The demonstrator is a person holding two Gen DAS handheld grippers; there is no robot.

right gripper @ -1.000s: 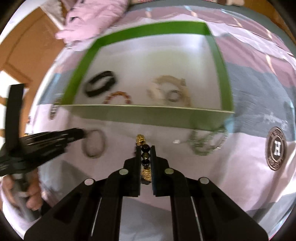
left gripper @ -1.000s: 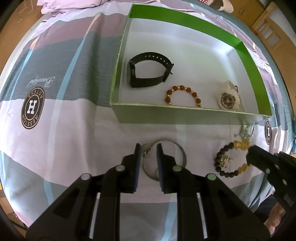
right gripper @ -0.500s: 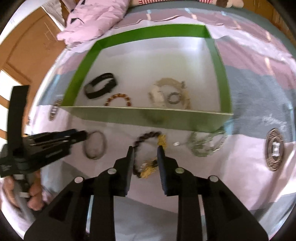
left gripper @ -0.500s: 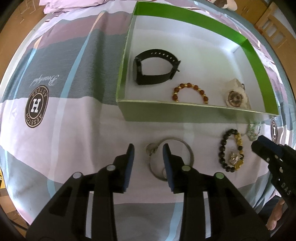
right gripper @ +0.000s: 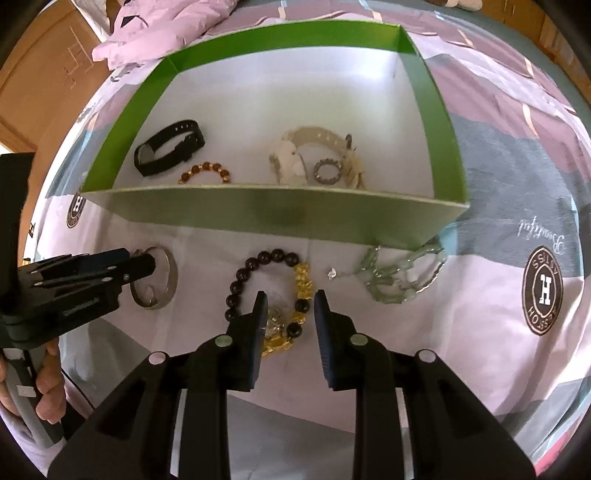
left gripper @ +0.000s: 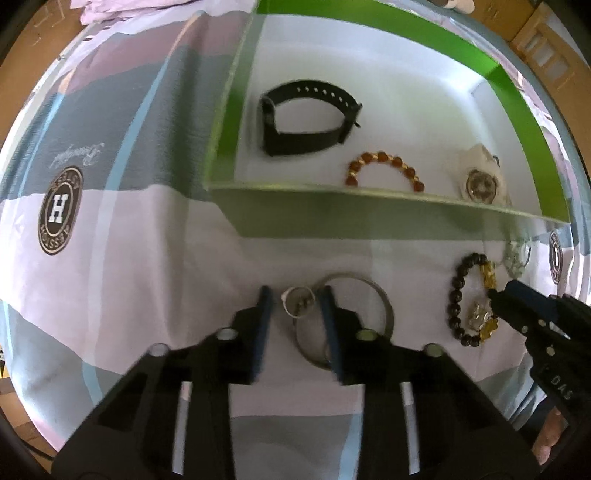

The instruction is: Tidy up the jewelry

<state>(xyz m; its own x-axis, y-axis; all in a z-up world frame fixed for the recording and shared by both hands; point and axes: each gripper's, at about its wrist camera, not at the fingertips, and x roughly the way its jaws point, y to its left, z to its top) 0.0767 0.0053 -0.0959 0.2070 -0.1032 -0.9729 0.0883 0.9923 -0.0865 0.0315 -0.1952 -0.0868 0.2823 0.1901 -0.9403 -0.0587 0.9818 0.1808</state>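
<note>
A green box (left gripper: pixel 369 218) (right gripper: pixel 258 218) on the bedspread holds a black band (left gripper: pixel 306 123) (right gripper: pixel 170 147), an amber bead bracelet (left gripper: pixel 384 171) (right gripper: pixel 205 171) and a cream watch (left gripper: pixel 480 181) (right gripper: pixel 314 155). In front of the box lie a silver bangle (left gripper: pixel 384 306) (right gripper: pixel 168 273) with a small ring (left gripper: pixel 297 306), a black-and-gold bead bracelet (left gripper: pixel 467 295) (right gripper: pixel 273 291) and a pale green chain (right gripper: pixel 399 273) (left gripper: pixel 517 254). My left gripper (left gripper: pixel 295 299) is open around the small ring. My right gripper (right gripper: pixel 288 299) is open over the black-and-gold bracelet.
The striped bedspread carries round logo prints (left gripper: pixel 59 210) (right gripper: pixel 541 291). A pink pillow (right gripper: pixel 162 29) lies behind the box. Wooden furniture (left gripper: pixel 546 48) stands at the far right. The left gripper shows in the right wrist view (right gripper: pixel 147 266), the right gripper in the left wrist view (left gripper: pixel 502 295).
Both grippers have opened wider. The right gripper has let go of the black-and-gold bracelet, which now lies flat on the spread. The left gripper has drawn closer to the small ring.
</note>
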